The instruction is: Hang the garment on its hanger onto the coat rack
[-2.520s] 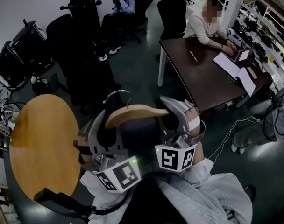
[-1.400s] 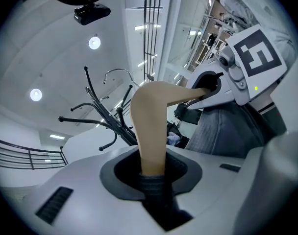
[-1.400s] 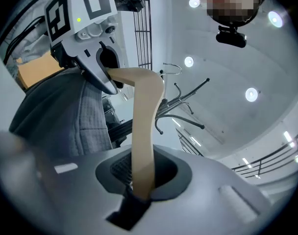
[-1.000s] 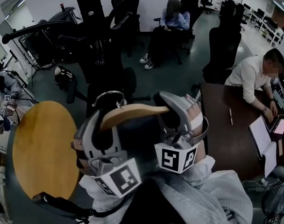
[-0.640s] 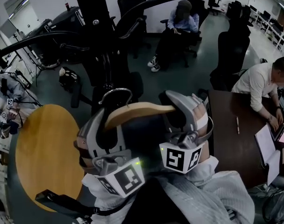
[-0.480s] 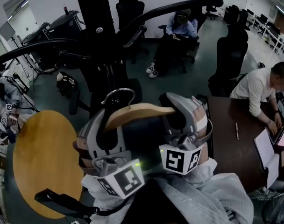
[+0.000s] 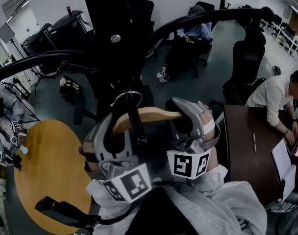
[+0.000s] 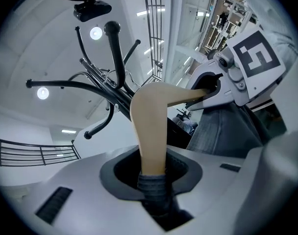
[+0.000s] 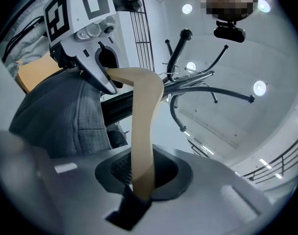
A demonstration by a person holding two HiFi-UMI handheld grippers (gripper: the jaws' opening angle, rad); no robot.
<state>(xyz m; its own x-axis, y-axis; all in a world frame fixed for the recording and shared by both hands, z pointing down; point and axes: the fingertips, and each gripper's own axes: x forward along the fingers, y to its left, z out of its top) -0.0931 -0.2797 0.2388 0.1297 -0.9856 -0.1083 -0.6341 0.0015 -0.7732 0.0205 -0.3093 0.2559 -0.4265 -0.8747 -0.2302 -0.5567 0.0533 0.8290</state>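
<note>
A wooden hanger (image 7: 149,115) with a metal hook (image 7: 127,98) carries a dark grey garment (image 7: 156,141). My left gripper (image 7: 112,126) is shut on the hanger's left end and my right gripper (image 7: 186,116) on its right end. The black coat rack (image 7: 107,28) rises just behind, its curved arms spreading overhead. One thin rack peg (image 7: 135,126) crosses in front of the hanger beside the hook; I cannot tell if the hook touches it. In the left gripper view, the hanger (image 8: 149,126) and fabric run into the left gripper (image 8: 151,173). The right gripper (image 9: 141,180) clamps the hanger (image 9: 141,131) likewise.
A round wooden table (image 7: 46,170) lies at lower left. A dark desk (image 7: 247,146) with a seated person (image 7: 281,92) is at the right. Another person (image 7: 193,33) sits beyond the rack among black office chairs (image 7: 247,58).
The hanger and both grippers have come in closer to the coat rack. Its pole and arms now loom right over the hook, and a peg now crosses in front of the hanger.
</note>
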